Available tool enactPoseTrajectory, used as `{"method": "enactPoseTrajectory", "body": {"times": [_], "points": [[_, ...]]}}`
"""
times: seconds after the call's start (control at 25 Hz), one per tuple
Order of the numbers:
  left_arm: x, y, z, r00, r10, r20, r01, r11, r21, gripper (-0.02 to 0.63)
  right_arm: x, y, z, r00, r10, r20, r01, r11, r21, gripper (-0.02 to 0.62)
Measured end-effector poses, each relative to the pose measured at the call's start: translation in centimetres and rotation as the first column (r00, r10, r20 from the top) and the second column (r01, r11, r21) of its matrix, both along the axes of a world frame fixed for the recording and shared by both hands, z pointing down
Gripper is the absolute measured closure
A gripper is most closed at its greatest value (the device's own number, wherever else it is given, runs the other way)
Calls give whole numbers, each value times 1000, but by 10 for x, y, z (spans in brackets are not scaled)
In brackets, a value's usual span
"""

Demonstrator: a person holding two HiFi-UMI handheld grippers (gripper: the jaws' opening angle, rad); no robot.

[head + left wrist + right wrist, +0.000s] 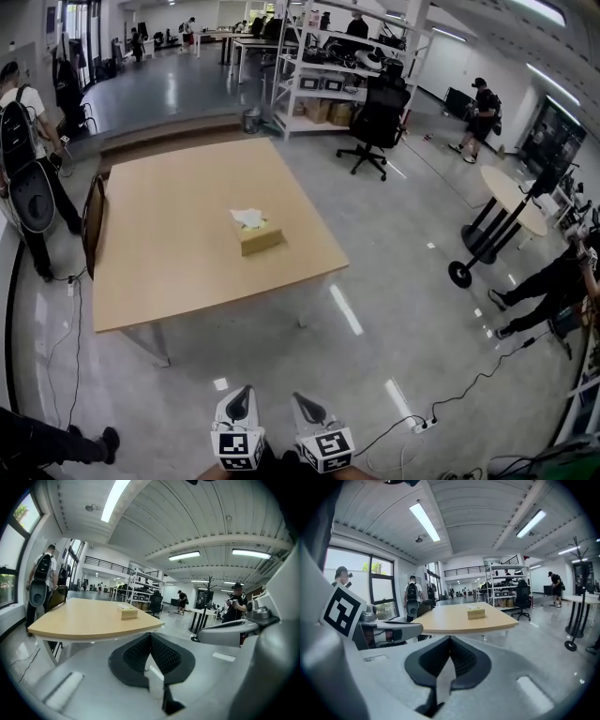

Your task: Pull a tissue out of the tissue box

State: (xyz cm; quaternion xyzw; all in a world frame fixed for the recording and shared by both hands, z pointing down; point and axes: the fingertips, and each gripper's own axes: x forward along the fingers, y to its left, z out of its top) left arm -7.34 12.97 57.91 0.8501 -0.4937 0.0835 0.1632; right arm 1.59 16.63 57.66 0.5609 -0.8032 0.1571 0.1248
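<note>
A tan tissue box (258, 234) with a white tissue sticking out of its top sits near the middle of a light wooden table (169, 253). Both grippers hang low at the bottom of the head view, well short of the table and over the floor. My left gripper (241, 403) is shut with nothing between its jaws, and so is my right gripper (307, 408). In the left gripper view the closed tips (150, 637) point toward the far box (128, 613). From the right gripper view the closed tips (450, 641) also face the box (476, 613).
A dark chair (92, 225) stands at the table's left side, and a person with a backpack (23, 159) is beyond it. A black office chair (378, 122) and shelves (328, 75) stand behind, a round table (511, 202) at the right. Cables and a power strip (424, 424) lie on the floor.
</note>
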Motion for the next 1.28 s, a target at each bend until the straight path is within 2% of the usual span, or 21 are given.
{"method": "enactPoseTrajectory", "body": {"times": [0.32,0.48,0.68,0.92,1.04,1.28], "points": [[-20,-83,-21,997,75,17,-75,997,27,588,-24,-74,-11,999,52,-1,-52,999,5,604],[-31,-110,-40,994,107,3,-107,993,48,588,-41,-100,-33,998,65,-23,-64,997,35,604],[-34,-139,-46,991,128,-25,-126,989,72,588,-40,-131,-44,993,103,-56,-100,993,55,604],[-45,-158,-43,994,103,-43,-100,992,74,588,-43,-151,-47,991,109,-77,-104,993,64,604],[-54,-170,-53,997,63,-45,-59,994,96,588,-50,-162,-48,994,77,-80,-71,995,73,604],[-61,-197,-42,1000,-16,-27,19,995,95,588,-54,-196,-40,997,-2,-73,9,996,84,604]]}}
